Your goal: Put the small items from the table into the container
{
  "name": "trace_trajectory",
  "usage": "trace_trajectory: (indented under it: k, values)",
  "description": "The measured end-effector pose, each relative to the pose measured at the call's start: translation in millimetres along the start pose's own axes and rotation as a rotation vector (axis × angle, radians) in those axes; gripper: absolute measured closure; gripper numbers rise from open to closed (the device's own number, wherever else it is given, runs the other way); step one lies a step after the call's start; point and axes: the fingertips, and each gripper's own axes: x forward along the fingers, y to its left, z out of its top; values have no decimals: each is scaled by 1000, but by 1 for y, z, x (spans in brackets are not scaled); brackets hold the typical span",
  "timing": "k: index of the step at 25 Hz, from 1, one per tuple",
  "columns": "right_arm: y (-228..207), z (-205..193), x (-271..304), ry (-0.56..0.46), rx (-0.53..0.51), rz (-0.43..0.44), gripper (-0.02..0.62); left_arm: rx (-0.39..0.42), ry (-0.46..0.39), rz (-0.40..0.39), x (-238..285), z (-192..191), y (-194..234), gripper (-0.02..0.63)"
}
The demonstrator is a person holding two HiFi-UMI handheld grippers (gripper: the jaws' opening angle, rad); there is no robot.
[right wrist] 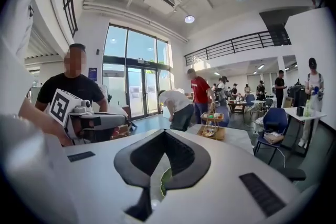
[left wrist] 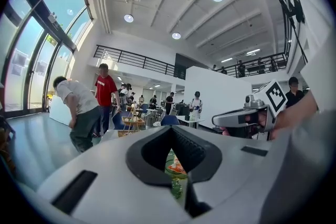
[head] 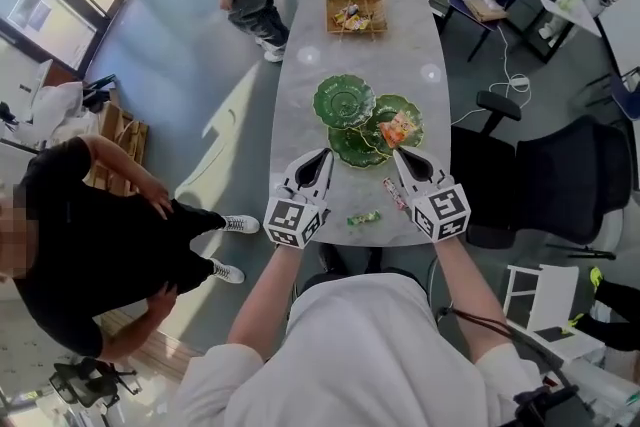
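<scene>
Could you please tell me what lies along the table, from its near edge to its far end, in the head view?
green-wrapped sweet → green leaf-shaped plates, overlapping in a cluster → wooden basket holding snacks

Long pale-grey oval table top [head: 400, 45]: stone-look, smooth, glossy w/ lamp glare. Three dark-green leaf-shaped plates [head: 344, 100]: glazed-looking, shiny, ribbed relief. The light-brown handled basket [head: 357, 15]: bare wood, matt. The small green sweet wrapper [head: 364, 217] & orange snack packet [head: 399, 129]: thin film, shiny. The left gripper [head: 322, 158] & right gripper [head: 399, 158]: white matt plastic shells, black ribbed pads [left wrist: 190, 150], rubbery-looking; b/w printed marker squares on their cubes, matt. The grey-blue floor [head: 180, 65]: smooth, semi-gloss.
</scene>
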Motion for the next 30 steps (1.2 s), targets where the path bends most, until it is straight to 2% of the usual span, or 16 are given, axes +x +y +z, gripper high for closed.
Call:
trace_trajectory:
  k: [13,17,30]
  values:
    - [3,-1,-6,4,-1,-25,583,68,-4,-42,-2,16,-15,600]
    - [3,1,-4,4,1,-25,583,22,-45,-51,-3,23,-11,598]
    - [5,-7,-3,14,7,0,583,20,-38,-47,1,20,-11,598]
